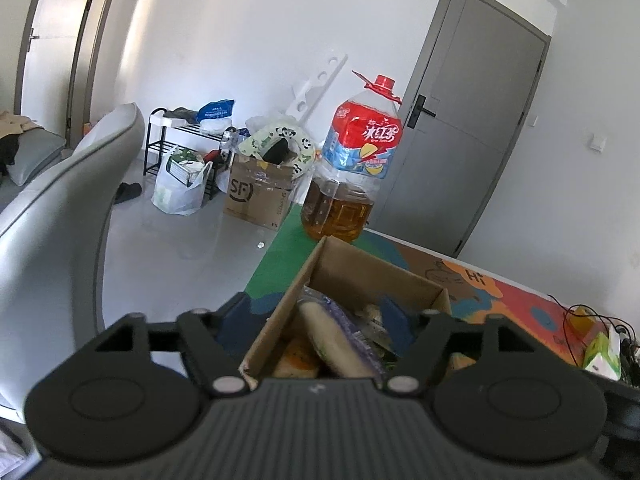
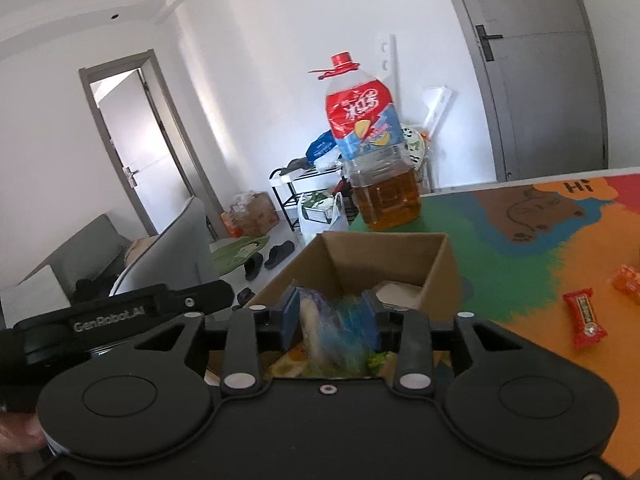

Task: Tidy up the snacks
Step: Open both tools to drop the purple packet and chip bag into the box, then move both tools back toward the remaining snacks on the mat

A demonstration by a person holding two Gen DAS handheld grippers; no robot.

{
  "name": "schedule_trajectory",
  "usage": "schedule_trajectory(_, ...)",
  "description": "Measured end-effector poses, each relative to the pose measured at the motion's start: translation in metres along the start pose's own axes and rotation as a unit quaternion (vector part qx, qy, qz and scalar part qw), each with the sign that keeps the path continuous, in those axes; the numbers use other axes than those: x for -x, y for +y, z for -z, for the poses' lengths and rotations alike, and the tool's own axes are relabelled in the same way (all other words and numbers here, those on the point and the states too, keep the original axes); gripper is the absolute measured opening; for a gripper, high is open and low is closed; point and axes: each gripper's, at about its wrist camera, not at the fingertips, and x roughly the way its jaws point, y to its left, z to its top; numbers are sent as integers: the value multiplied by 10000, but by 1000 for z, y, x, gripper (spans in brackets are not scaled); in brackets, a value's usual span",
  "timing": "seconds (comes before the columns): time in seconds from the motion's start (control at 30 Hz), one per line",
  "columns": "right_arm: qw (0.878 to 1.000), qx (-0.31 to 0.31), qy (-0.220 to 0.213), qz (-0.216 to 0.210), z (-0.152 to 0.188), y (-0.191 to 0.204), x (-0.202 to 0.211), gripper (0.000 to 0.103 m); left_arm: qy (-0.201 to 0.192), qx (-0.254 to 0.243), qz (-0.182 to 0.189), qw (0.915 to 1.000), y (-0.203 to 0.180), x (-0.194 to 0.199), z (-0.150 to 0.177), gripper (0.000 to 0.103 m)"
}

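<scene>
An open cardboard box stands on the colourful table mat with several snack packets inside. My left gripper is open wide across the box's near left wall, with one finger outside and one inside. A clear packet with a pale roll lies slanted in the box beneath it, untouched by the pads. My right gripper hangs over the same box. The roll packet sits between its blue pads. It shows blurred and loose there, so the jaws stand a little apart rather than clamped.
A big oil bottle with a red cap stands just behind the box. A red candy and an orange packet lie on the mat to the right. A green tissue pack and cables sit at the table's edge, and a grey chair is on the left.
</scene>
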Motion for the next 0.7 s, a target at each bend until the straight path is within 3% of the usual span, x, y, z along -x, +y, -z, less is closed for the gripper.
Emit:
schedule_trajectory(0.23, 9993, 19, -62, 356, 3, -16, 22, 49, -15, -31, 77, 10000, -10, 2, 6, 84)
schedule_trajectory(0.53, 9950, -289, -238, 928, 2, -62, 60, 60, 4, -115, 475, 9988, -44, 2, 14, 88)
schedule_trajectory(0.7, 9920, -443, -410, 1108, 3, -88, 80, 74, -107, -179, 587, 9981, -64, 0, 20, 100)
